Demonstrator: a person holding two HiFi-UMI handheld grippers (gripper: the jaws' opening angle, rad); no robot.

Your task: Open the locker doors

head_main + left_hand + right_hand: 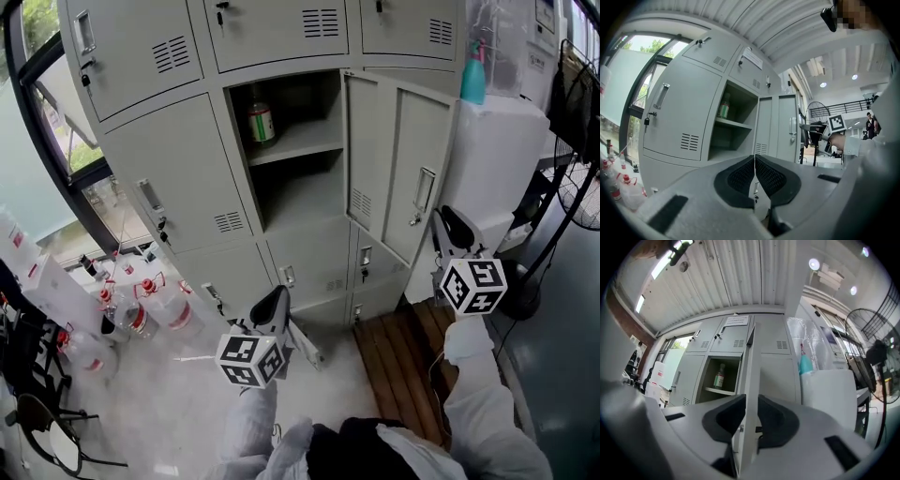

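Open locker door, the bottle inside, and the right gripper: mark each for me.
open locker door point(427, 141), head view, upper panel above its handle.
bottle point(261, 124), head view, on its green label.
right gripper point(751, 401), right gripper view, between its fingertips, clamped on the door's edge.

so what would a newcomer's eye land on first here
One open locker door stands out from the middle of the grey locker bank, baring a green bottle on the upper shelf. The right hand-held gripper is clamped on that door's edge, while the left hand-held gripper hangs shut and empty lower down.
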